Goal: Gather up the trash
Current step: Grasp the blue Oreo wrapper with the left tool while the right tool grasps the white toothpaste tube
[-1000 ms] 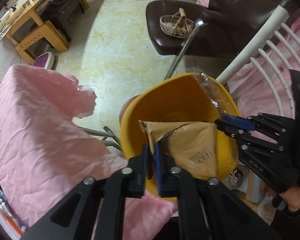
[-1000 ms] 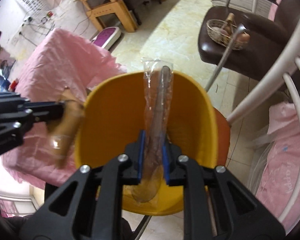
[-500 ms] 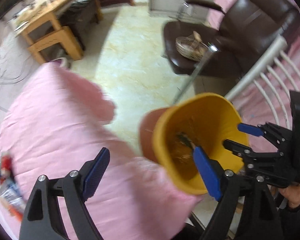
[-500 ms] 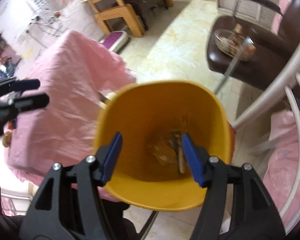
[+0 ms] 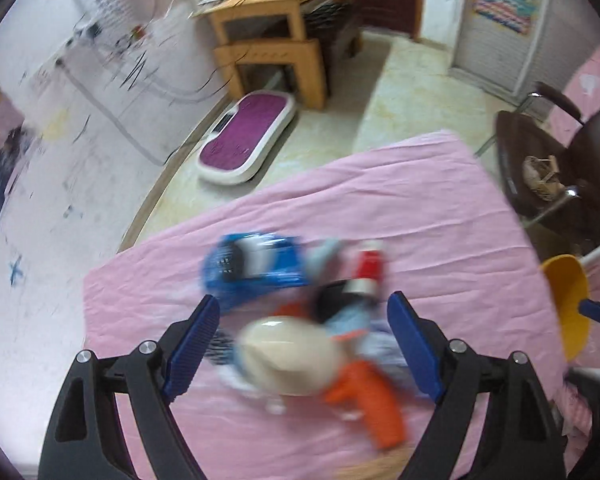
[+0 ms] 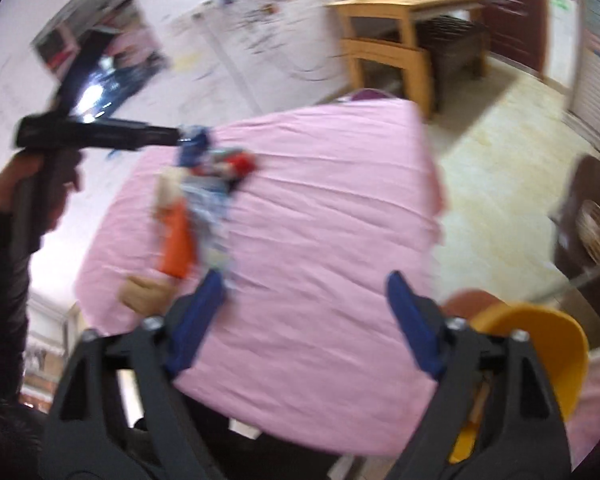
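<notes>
While both views are smeared with motion blur, I can see my left gripper (image 5: 304,340) hanging over the pink tablecloth (image 5: 420,208) with its blue pads (image 5: 192,344) spread wide and nothing pinched between them. Below that gap lies the pile of trash (image 5: 300,312): a blue wrapper (image 5: 256,268) at the far side, a red-and-white packet (image 5: 368,268) beside it, a pale rounded piece (image 5: 288,352) nearest me, and an orange wrapper (image 5: 368,404) just to its right. The pieces overlap, and I cannot make out any printing on them. My right gripper (image 6: 308,320) is over the near part of the same cloth, its jaws opening and empty, with bare pink fabric between them. From that camera the trash pile (image 6: 204,200) sits to the left of the fingers, and the orange wrapper (image 6: 176,244) lies close to the left pad. The yellow bin (image 6: 548,344) is at the lower right, off the table's edge and partly behind the right finger; in the left view the bin (image 5: 568,300) shows at the far right. A hand (image 6: 36,184) holds the left gripper at the left edge of the right view. A wooden desk (image 5: 276,12) stands across the room.
</notes>
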The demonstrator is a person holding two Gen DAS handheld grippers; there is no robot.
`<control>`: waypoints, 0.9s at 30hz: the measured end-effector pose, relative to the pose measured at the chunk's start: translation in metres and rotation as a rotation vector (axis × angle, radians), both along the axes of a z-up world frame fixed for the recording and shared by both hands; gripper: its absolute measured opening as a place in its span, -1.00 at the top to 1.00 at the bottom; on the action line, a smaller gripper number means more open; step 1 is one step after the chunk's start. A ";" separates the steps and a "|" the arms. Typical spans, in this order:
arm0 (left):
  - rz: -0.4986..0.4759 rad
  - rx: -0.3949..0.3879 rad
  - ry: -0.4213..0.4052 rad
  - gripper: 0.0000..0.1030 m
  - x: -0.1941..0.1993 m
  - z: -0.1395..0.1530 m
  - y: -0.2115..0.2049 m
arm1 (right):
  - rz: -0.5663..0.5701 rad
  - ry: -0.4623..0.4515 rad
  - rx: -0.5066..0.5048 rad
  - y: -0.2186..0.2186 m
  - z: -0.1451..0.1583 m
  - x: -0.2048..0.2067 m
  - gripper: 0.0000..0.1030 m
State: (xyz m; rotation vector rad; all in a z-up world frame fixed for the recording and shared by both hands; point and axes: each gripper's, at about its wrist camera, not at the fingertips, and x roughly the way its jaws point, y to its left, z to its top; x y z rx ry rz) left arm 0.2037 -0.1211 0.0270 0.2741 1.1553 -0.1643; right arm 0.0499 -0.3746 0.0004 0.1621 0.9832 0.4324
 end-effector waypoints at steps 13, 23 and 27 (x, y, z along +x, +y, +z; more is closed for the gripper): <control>-0.050 -0.016 0.112 -0.58 0.067 -0.049 0.019 | 0.111 0.065 -0.084 0.102 -0.011 0.054 -0.72; -0.021 -0.089 0.102 0.41 0.059 -0.059 0.044 | 0.170 0.156 -0.132 0.120 -0.038 0.065 -0.72; -0.042 -0.073 0.112 0.83 0.048 -0.061 0.048 | 0.167 0.162 -0.162 0.122 -0.037 0.068 -0.72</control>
